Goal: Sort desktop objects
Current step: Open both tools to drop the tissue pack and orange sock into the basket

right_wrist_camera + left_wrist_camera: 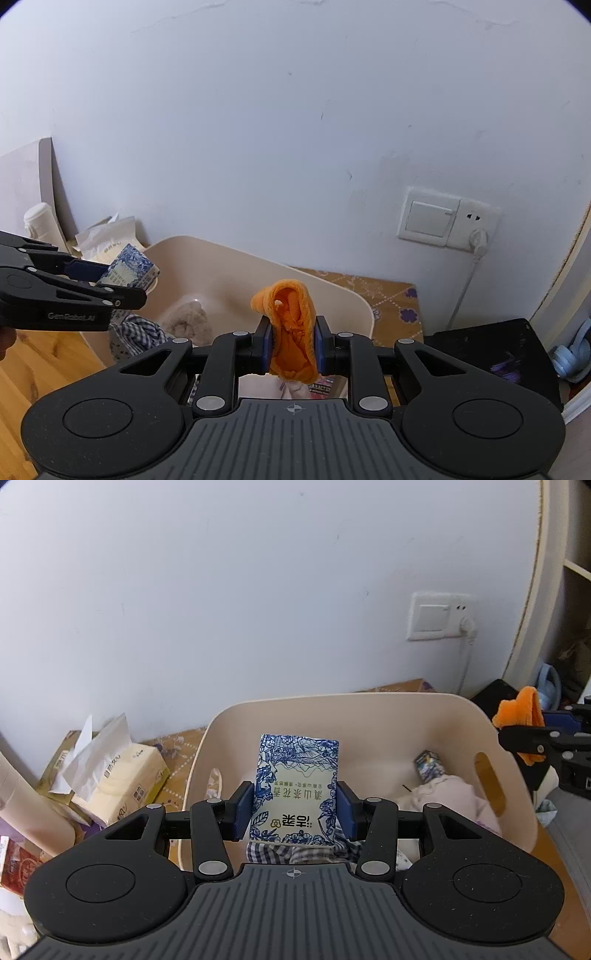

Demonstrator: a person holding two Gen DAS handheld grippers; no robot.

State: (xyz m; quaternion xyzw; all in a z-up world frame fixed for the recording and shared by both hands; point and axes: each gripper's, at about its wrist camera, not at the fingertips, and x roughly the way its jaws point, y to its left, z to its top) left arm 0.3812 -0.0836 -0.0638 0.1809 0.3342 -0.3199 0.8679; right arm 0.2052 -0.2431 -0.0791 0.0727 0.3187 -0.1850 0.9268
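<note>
My left gripper is shut on a blue-and-white tissue pack and holds it above the cream plastic bin. The pack also shows in the right wrist view, over the bin's left rim. My right gripper is shut on an orange cloth and holds it above the bin's near right part. In the left wrist view the orange cloth hangs at the bin's right rim. Inside the bin lie a checked cloth, a pinkish cloth and a small patterned pack.
An open yellow tissue box stands left of the bin by the wall. A wall socket with a plugged cable is behind the bin. A black object sits to the right. A shelf edge rises at far right.
</note>
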